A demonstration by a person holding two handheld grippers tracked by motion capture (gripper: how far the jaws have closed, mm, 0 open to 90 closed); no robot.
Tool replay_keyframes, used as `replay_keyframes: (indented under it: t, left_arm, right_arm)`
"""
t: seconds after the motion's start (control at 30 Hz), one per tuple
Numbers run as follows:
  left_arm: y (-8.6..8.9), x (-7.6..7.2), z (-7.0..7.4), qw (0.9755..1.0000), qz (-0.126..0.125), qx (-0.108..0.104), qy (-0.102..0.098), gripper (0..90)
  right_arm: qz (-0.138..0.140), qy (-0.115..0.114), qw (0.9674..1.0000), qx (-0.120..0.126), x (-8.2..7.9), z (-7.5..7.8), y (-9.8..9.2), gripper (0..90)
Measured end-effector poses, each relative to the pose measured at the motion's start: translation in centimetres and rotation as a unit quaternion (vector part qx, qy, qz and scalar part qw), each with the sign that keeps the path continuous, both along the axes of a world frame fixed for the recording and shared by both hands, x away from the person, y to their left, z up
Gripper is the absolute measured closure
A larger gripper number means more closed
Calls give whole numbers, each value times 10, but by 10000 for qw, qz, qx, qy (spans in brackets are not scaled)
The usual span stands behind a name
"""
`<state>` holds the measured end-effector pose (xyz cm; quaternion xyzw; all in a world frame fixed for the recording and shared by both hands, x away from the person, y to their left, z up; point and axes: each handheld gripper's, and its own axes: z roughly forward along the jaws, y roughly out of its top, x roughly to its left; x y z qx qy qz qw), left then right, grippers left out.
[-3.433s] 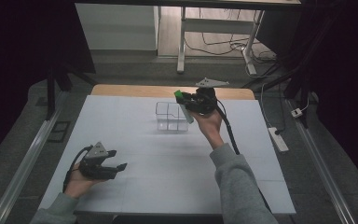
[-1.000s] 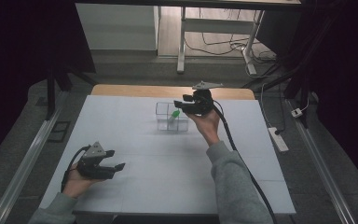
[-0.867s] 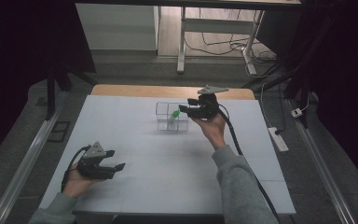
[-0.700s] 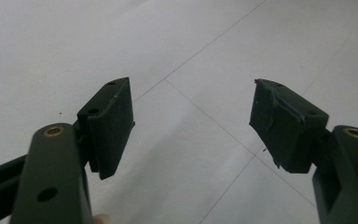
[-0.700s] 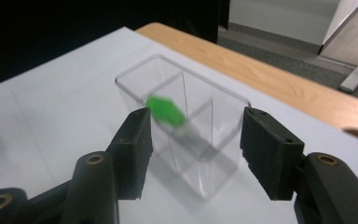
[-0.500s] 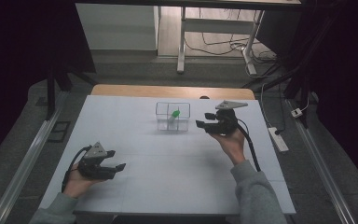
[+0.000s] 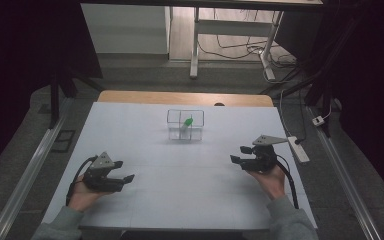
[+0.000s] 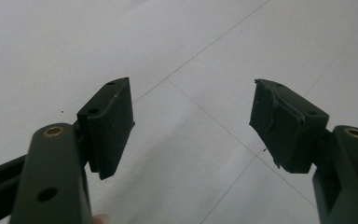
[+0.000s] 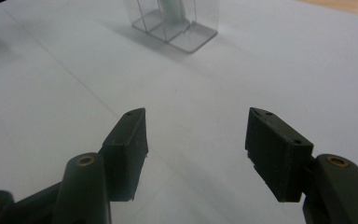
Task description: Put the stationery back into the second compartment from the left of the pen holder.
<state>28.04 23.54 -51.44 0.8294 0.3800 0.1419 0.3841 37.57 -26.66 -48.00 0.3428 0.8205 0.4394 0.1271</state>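
a clear box [image 7: 185, 125] holding a green piece [image 7: 186, 121] is sitting on the table [image 7: 190, 190], well ahead of both grippers and between them. the left gripper [image 7: 122, 175] and right gripper [image 7: 239, 154] are resting low, jaws spread, pinching nothing.

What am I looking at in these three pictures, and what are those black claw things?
A person sits at a white table, holding a hand-held gripper in each hand: the left hand-held gripper and the right hand-held gripper. The high view looks down from above. The other two pictures come from cameras riding on each tool, looking along its black jaws. Both stand open and hold nothing. On the table stands a clear divided box with a green-capped tube inside.
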Motion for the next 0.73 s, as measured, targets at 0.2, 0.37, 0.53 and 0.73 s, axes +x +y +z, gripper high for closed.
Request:
replay_keyframes:
  t: [0.2, 0.37, 0.53, 0.73]
  left_arm:
    - [0, 0, 0, 10000, 14, -7, -15, 294]
    - [0, 0, 0, 10000, 22, -9, -17, 294]
    - [0, 1, 0, 10000, 31, -15, -24, 293]
    - [0, 1, 0, 10000, 27, -3, -33, 288]
  right_arm:
    - [33, -25, 10000, -35, -16, -6, -13, 389]
    - [71, -24, 10000, -37, -26, -10, -22, 382]
    - [83, -50, 9999, -31, -32, -11, -28, 378]
    - [100, -81, 9999, -49, -33, -11, -29, 366]
